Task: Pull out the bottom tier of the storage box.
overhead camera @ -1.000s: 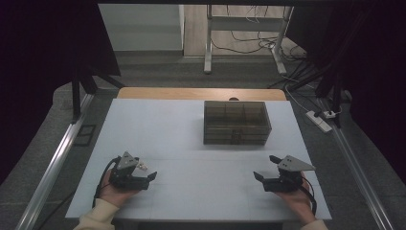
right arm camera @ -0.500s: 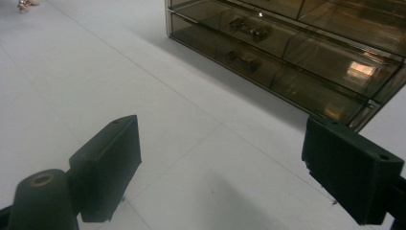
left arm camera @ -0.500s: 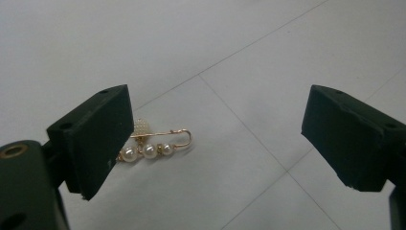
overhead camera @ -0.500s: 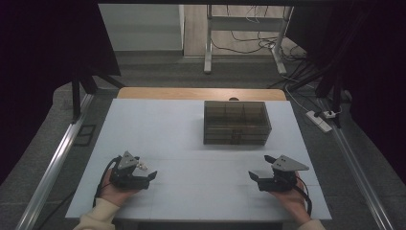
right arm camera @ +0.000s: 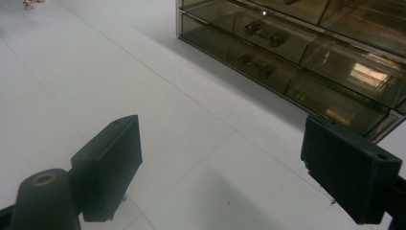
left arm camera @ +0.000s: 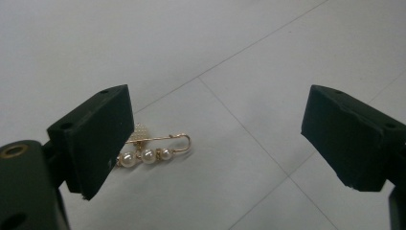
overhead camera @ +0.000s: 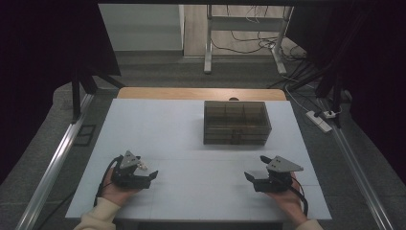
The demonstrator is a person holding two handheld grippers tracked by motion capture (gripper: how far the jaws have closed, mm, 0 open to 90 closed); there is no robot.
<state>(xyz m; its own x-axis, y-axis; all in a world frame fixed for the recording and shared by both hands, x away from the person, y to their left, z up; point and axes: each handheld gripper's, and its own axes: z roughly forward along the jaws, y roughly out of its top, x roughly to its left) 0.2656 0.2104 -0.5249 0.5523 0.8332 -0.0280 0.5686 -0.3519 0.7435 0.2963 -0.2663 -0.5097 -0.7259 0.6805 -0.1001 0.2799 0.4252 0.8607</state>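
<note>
**Left pick: pearl pin**

Left hand-held gripper (left arm camera: 218, 139) has its jaws wide apart, nothing held. Pin (left arm camera: 153, 148) lies flat on the table (overhead camera: 191, 124), just ahead of its left jaw, off-centre. Shift left to centre it, drop low, close across the bar. Right hand-held gripper (right arm camera: 225, 167) also gaping, facing the organizer (right arm camera: 306, 43).

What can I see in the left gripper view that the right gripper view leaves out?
The left gripper view shows a gold pin with pearls lying on the table close ahead, partly behind one jaw. The right gripper view instead shows a smoky clear box with compartments holding small dark items. Both show a pair of black jaws standing wide apart over the white table, gripping nothing.
</note>
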